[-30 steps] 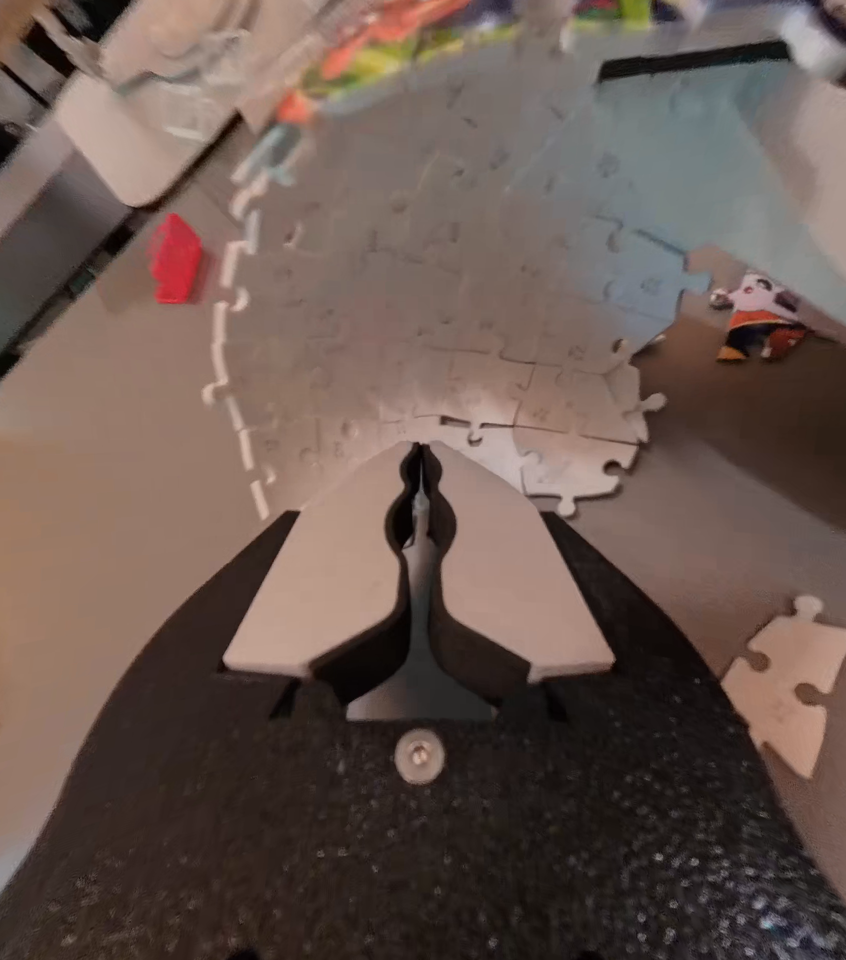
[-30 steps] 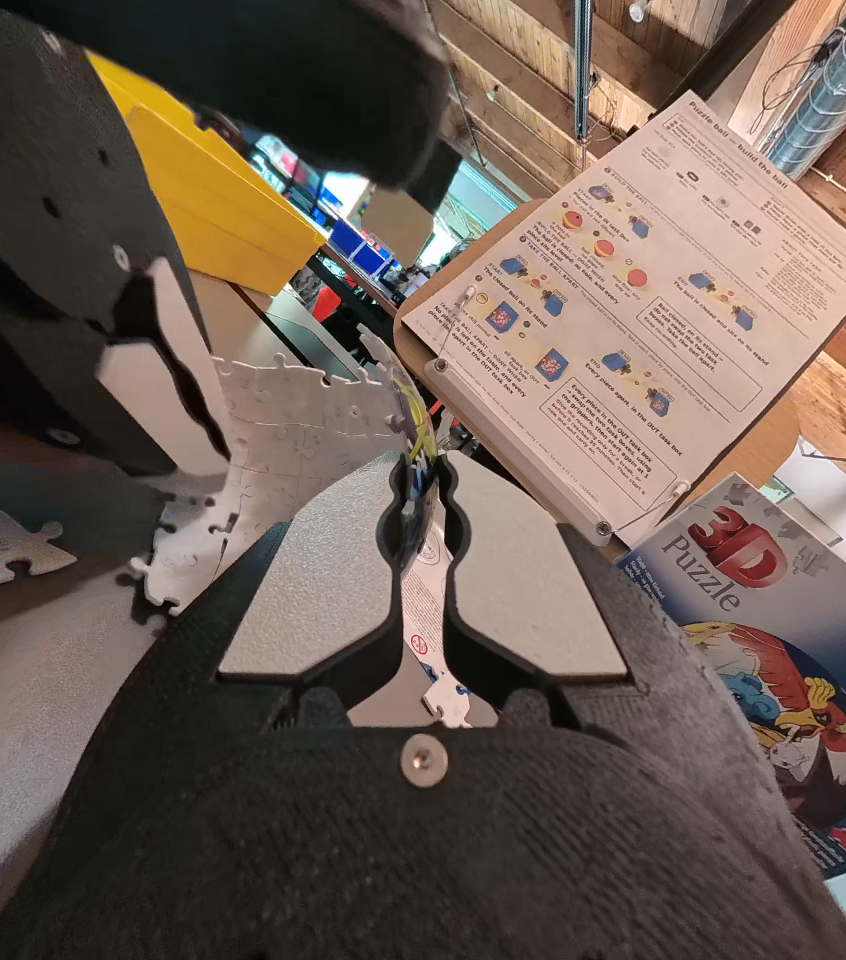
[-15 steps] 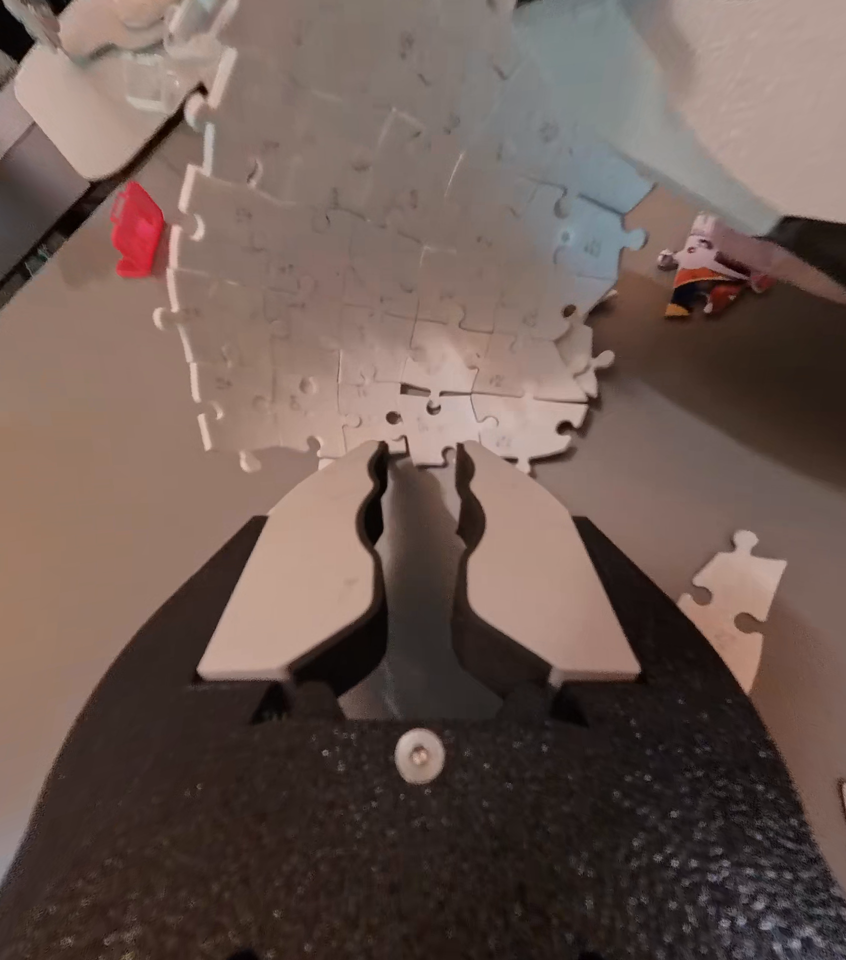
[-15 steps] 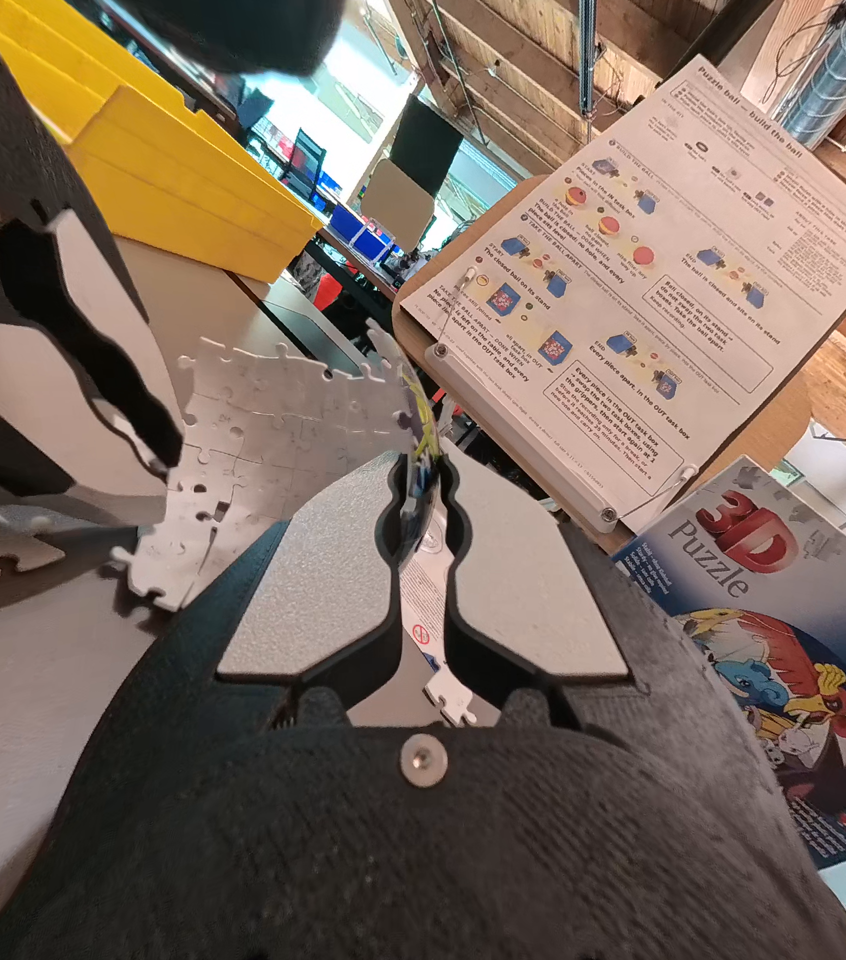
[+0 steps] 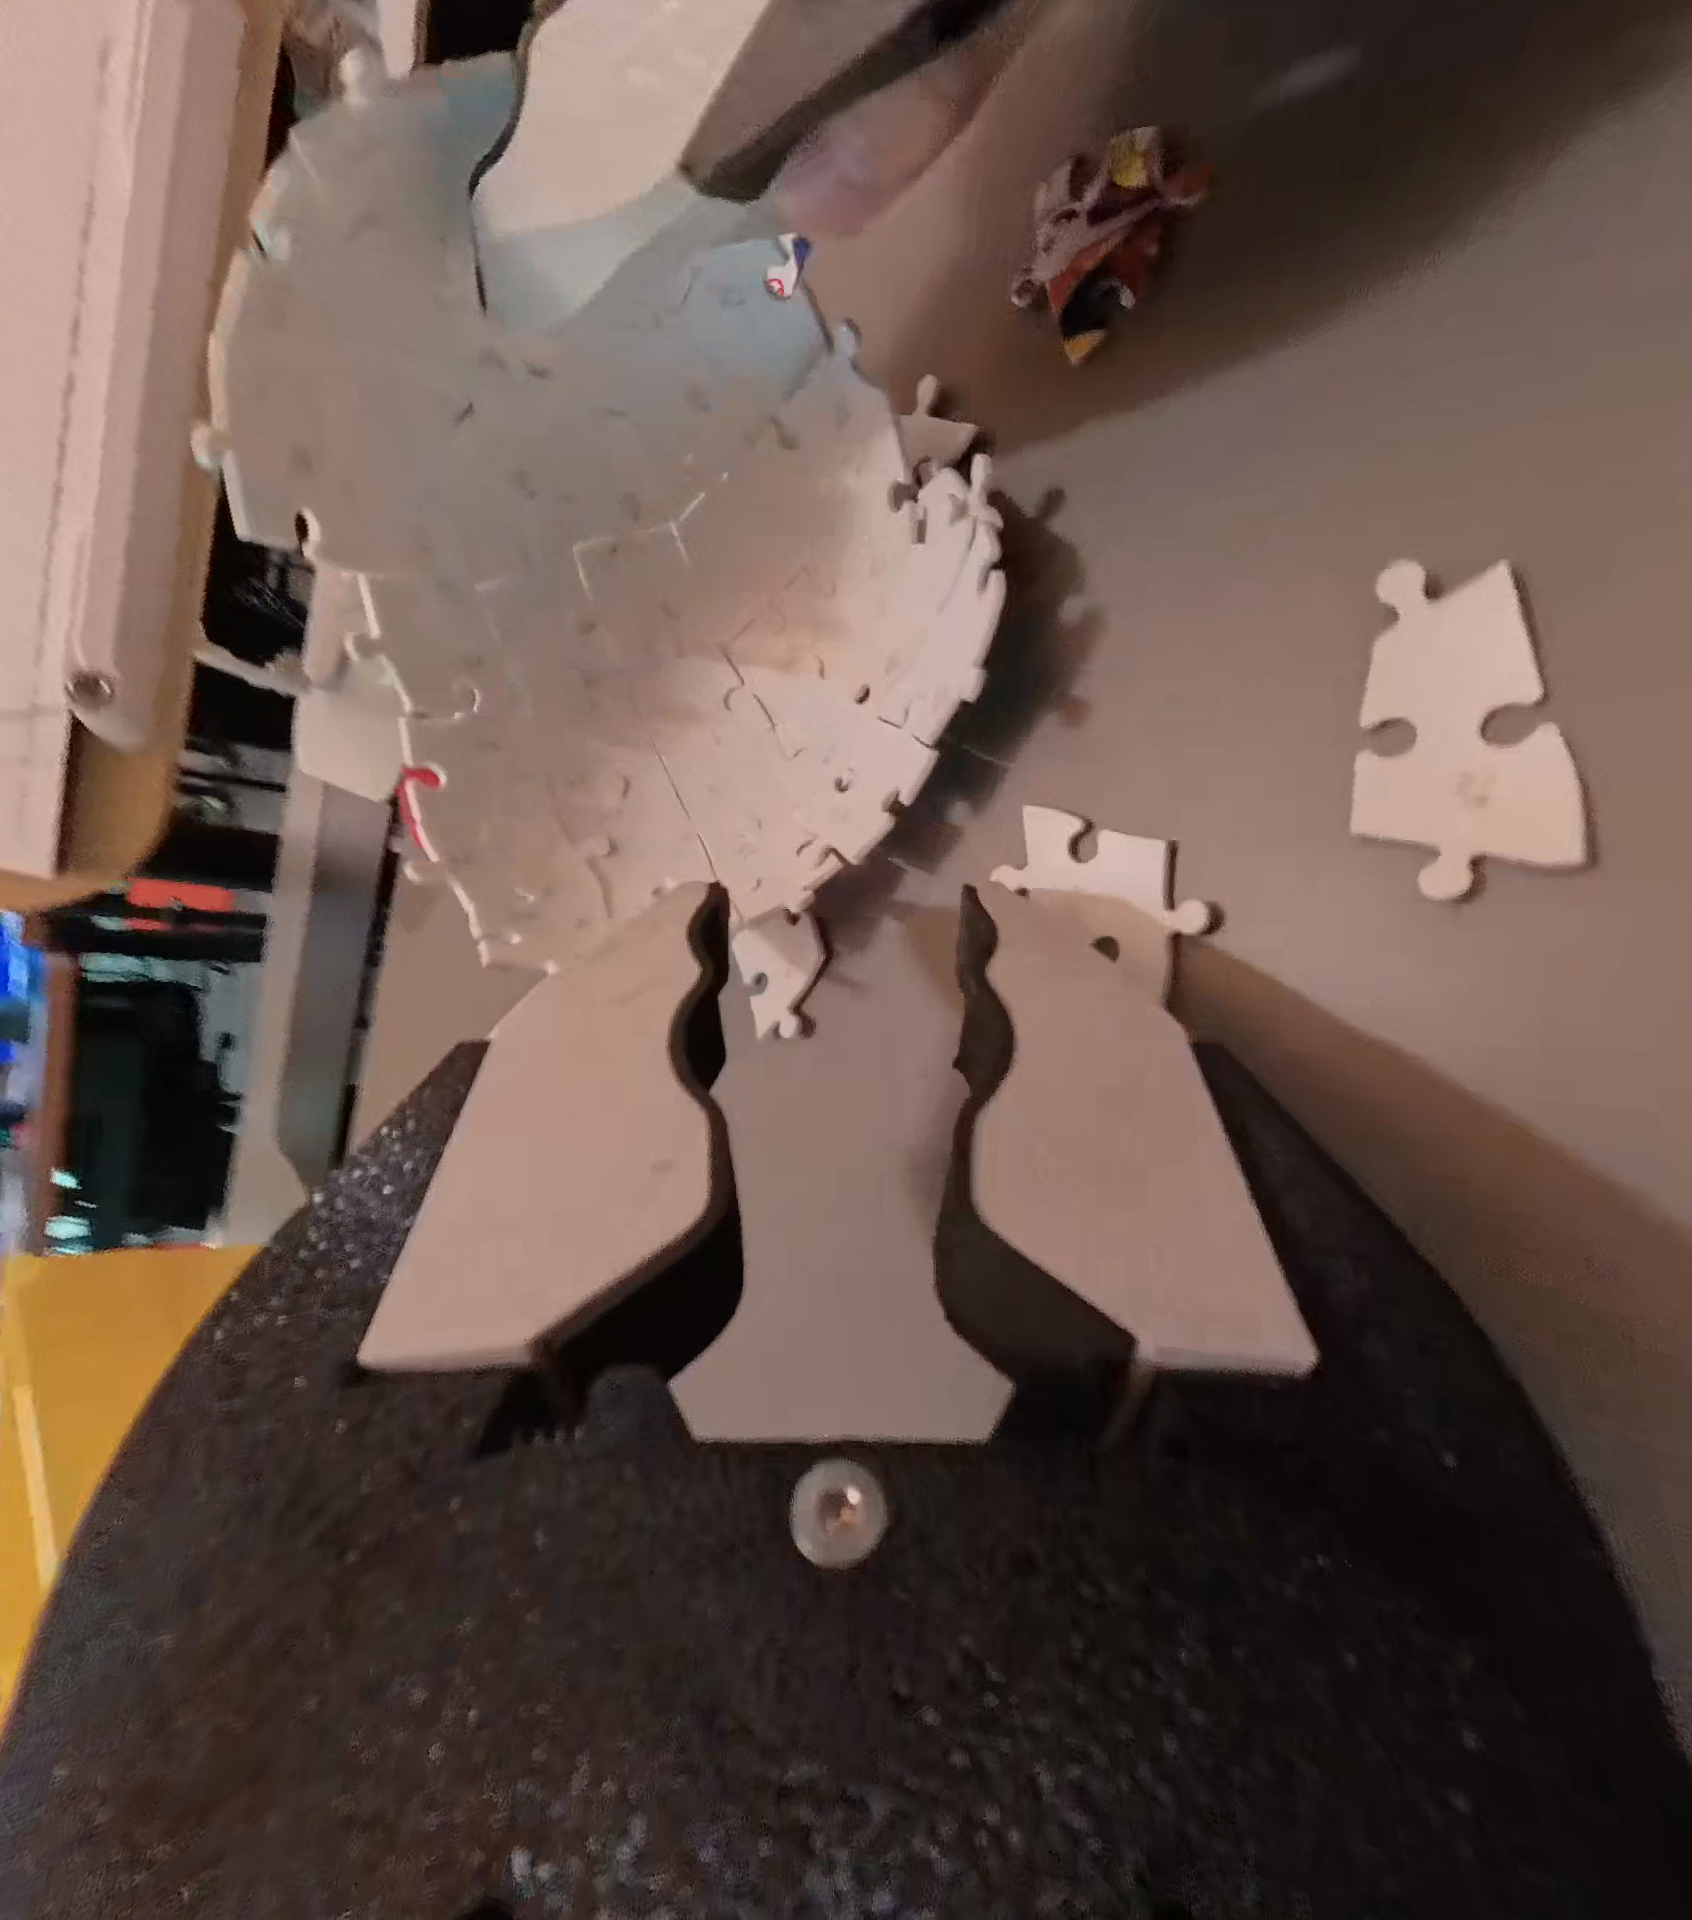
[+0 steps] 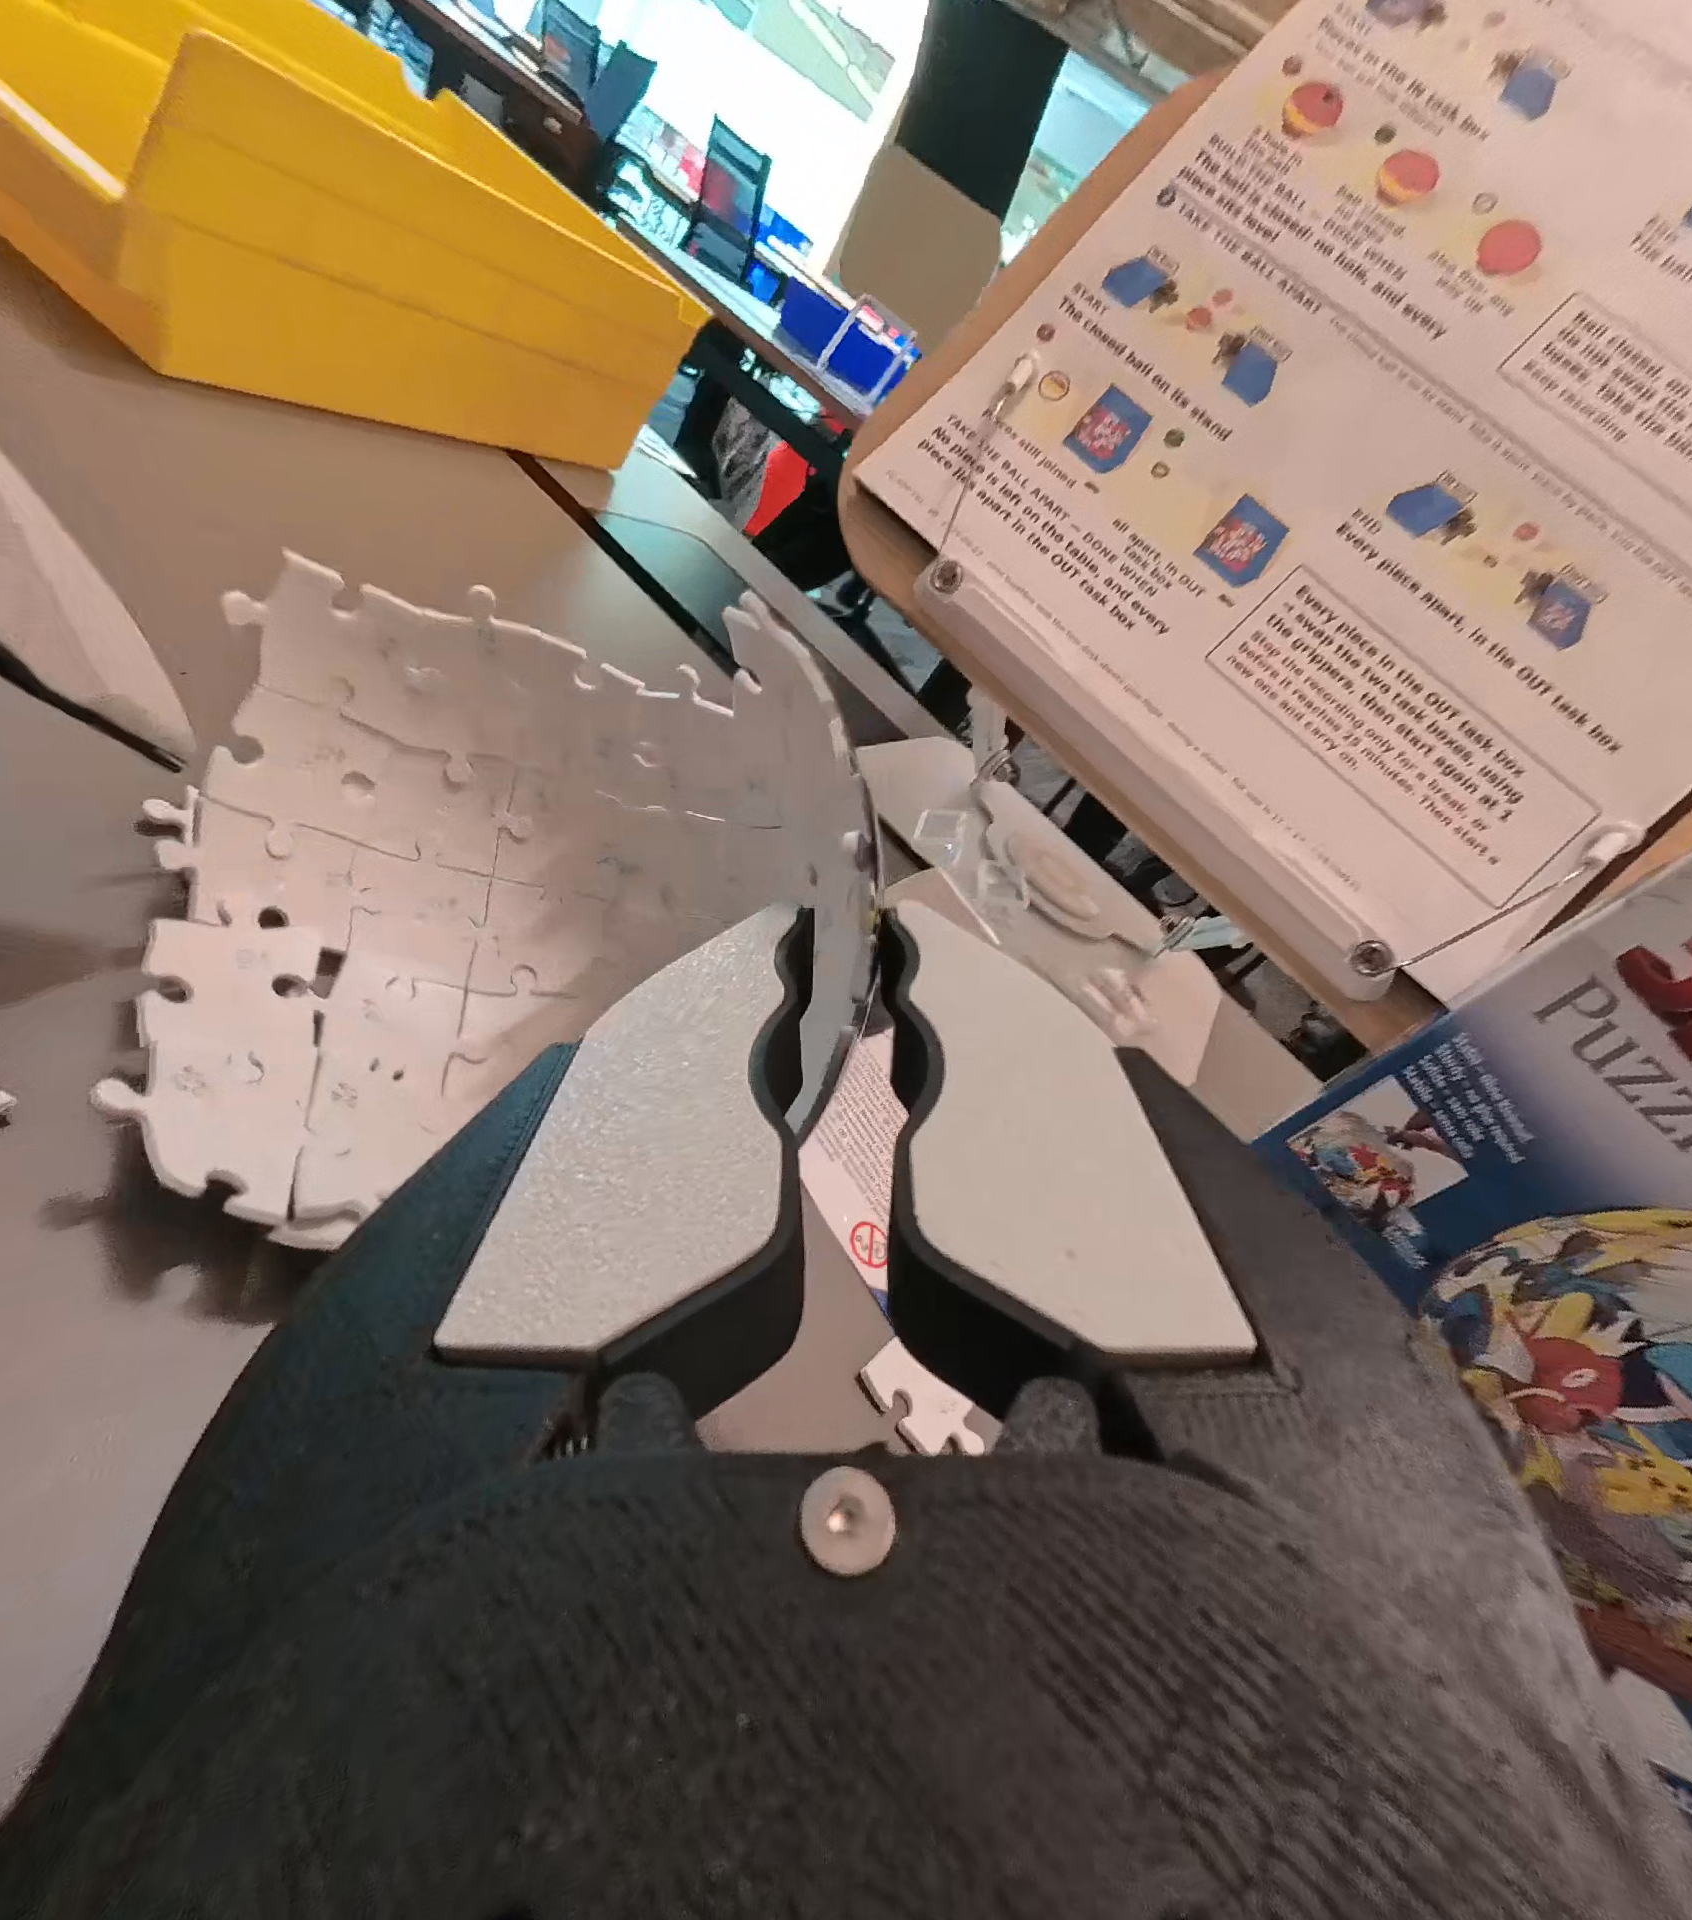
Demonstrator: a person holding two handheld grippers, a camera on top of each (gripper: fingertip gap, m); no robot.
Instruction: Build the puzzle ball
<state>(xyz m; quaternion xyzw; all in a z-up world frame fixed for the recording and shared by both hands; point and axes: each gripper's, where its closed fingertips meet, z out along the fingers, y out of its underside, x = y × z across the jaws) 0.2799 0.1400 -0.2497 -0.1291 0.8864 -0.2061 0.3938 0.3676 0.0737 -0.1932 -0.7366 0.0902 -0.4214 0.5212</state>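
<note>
Right gripper clamped on the rim of the half-built shell, fingers closed on its thin edge, white inner side facing left, lower edge close above the tabletop. Left gripper with fingers spread apart and empty, just short of the shell's near edge. Loose white pieces on the tabletop: one by the right fingertip, another farther right. Yellow trays far left, instruction board and puzzle box on the right.
</note>
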